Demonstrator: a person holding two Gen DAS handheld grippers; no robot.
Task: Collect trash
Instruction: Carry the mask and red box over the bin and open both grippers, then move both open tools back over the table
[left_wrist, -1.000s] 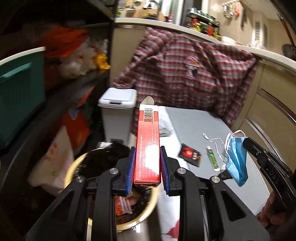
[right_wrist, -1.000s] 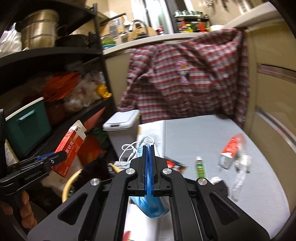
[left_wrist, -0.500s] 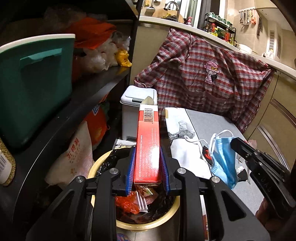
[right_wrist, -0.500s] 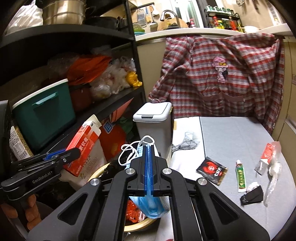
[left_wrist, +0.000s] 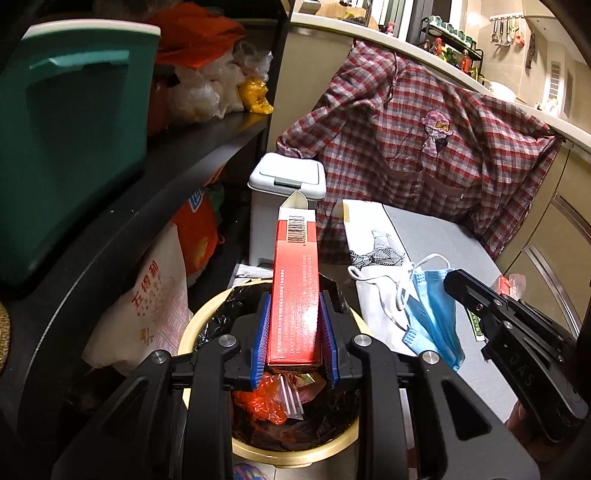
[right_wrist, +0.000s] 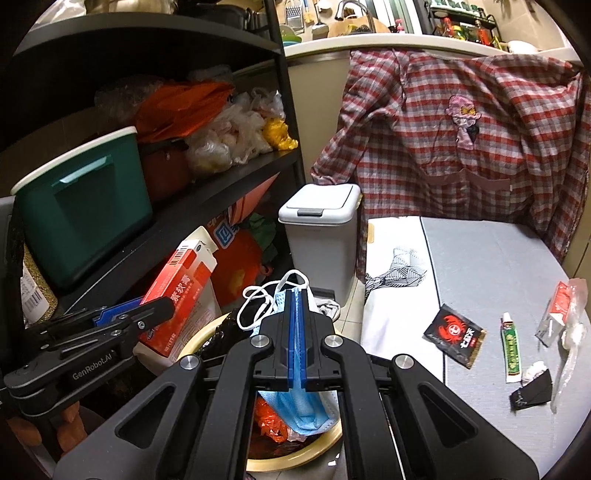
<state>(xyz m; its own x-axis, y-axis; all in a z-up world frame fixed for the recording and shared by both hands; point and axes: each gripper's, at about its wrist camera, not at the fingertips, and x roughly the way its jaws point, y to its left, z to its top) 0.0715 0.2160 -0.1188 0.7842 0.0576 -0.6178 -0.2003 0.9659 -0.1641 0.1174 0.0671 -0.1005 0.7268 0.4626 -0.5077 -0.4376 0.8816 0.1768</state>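
Note:
My left gripper (left_wrist: 294, 341) is shut on a long red carton (left_wrist: 295, 288), which hangs over a round bin (left_wrist: 295, 448) with a cream rim and a black liner. Red and clear wrappers lie inside the bin. My right gripper (right_wrist: 296, 328) is shut on a blue face mask (right_wrist: 295, 408) that dangles over the same bin (right_wrist: 288, 459), its white loops (right_wrist: 258, 299) sticking up. In the left wrist view the mask (left_wrist: 432, 317) hangs at the right from the right gripper (left_wrist: 448, 277). In the right wrist view the carton (right_wrist: 177, 291) and the left gripper (right_wrist: 162, 306) are at the left.
A black shelf (left_wrist: 177, 155) with a green tub (left_wrist: 66, 140) and bags stands left. A white lidded bin (right_wrist: 319, 236) is behind. On the grey mat (right_wrist: 491, 266) lie a black sachet (right_wrist: 454, 334), a green tube (right_wrist: 511, 347), a small red-and-white box (right_wrist: 557, 312) and wrappers. A plaid shirt (right_wrist: 461, 140) hangs behind.
Both grippers have swung left from over the mat to above the round bin, still holding the carton and the mask. The bin's contents now show below them.

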